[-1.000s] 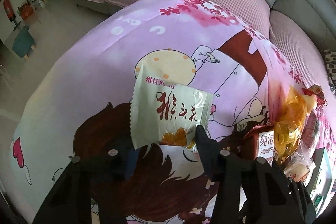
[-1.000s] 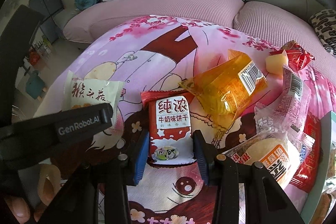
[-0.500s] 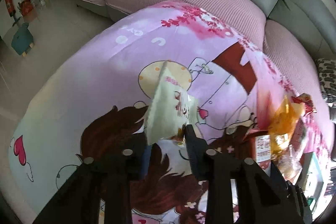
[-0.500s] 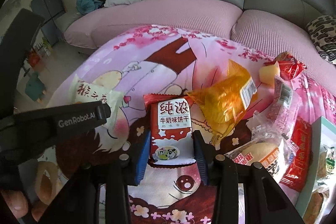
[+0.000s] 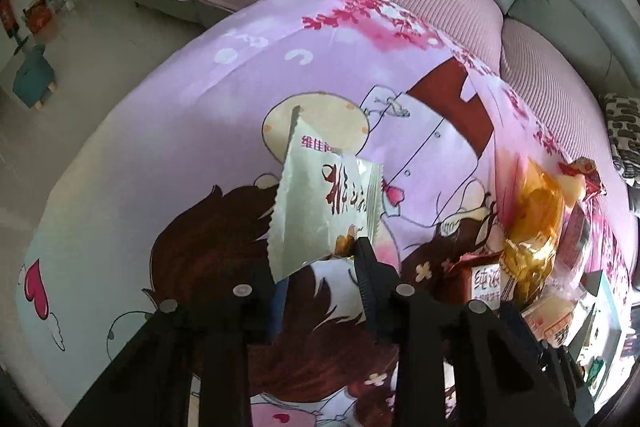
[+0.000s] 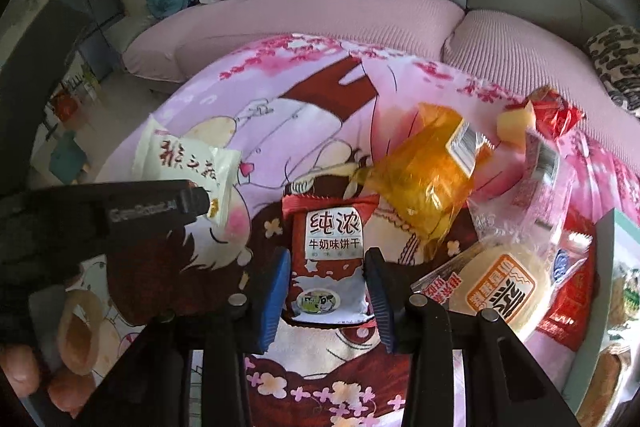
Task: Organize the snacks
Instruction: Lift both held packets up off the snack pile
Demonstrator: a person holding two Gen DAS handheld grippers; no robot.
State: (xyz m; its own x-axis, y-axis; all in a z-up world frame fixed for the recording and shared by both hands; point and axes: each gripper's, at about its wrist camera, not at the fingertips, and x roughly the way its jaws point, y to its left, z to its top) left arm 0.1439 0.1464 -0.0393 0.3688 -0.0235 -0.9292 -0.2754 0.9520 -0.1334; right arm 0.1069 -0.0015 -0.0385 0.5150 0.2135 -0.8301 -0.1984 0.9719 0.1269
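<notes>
We see both fisheye views lit by soft, even daylight, bright across the printed cloth (image 5: 200, 131) and sofa (image 6: 360, 15), with only faint shadows. Straight lines bow strongly toward the rims, where black vignetting closes each corner. Glare sits on the orange wrapper (image 6: 424, 175), which looks slightly motion-blurred in both views; centres remain reasonably sharp.
</notes>
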